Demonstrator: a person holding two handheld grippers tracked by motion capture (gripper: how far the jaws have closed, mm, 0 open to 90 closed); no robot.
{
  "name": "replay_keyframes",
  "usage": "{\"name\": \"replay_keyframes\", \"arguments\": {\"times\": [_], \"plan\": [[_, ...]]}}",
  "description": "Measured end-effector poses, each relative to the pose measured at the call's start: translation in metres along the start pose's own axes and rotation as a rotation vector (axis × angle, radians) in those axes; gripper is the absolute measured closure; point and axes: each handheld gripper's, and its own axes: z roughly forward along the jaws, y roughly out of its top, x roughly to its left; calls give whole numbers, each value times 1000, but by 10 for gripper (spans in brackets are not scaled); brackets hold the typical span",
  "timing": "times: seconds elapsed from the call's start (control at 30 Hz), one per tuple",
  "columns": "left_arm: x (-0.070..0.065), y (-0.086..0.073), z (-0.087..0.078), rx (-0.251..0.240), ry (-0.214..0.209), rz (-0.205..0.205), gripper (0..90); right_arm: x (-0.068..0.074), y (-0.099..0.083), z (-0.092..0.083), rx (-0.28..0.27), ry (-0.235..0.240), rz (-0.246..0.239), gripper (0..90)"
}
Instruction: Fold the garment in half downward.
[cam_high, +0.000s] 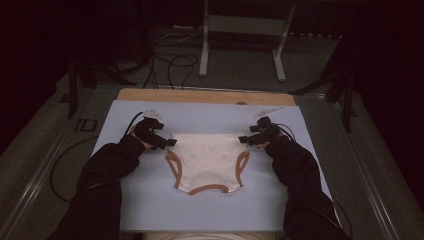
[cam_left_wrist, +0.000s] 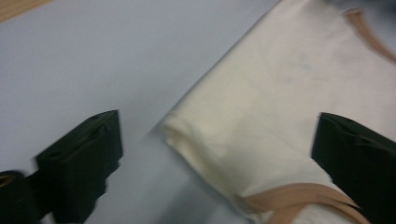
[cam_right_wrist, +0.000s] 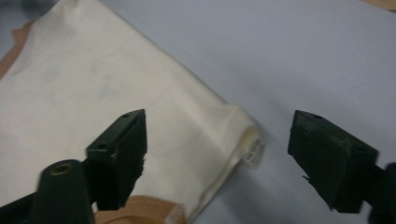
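1. A cream fabric garment with tan-brown trimmed edges (cam_high: 207, 162) lies flat on the pale blue tabletop (cam_high: 150, 210), about midway between the two hands and a little toward the far side of the blue surface.
2. In the high view its straight, untrimmed edge faces the far side, and its trimmed curved openings face left, right and toward the person.
3. The left gripper (cam_high: 169, 142) sits at the garment's far-left corner, the black-sleeved forearm coming in from the lower left.
4. In the left gripper view (cam_left_wrist: 212, 154) its two black jaws stand wide apart, with the rounded, folded corner of the cloth lying between them and touching neither pad.
5. The right gripper (cam_high: 245, 140) sits at the garment's far-right corner, mirrored on the other side.
6. In the right gripper view (cam_right_wrist: 217, 154) its jaws are also well apart; the cloth corner, with a small white label at its fold, lies between them, free of both pads.
7. A strip of bare wooden board (cam_high: 200, 96) shows past the far edge of the blue surface.
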Motion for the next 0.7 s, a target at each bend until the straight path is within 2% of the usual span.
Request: {"name": "replay_keyframes", "arguments": {"times": [0.17,0.33,0.37,0.53,0.57,0.67,0.7], "plan": [[-12,-2,-8,-7,-29,40,0,7,1,-1,3,24,-5,112],[-22,-1,-14,-3,-53,71,0,11,2,-3,-13,30,4,93],[-26,0,-18,-6,-61,89,0,14,3,-4,-24,27,1,92],[-36,2,-25,-19,-75,112,0,21,5,-10,-61,19,-11,92],[-40,2,-27,-18,-92,121,0,26,7,-13,-68,16,-32,92],[-43,2,-29,-22,-93,130,0,28,8,-13,-72,12,-37,92],[-47,1,-30,-24,-102,138,0,35,11,-16,-78,7,-59,92]]}}
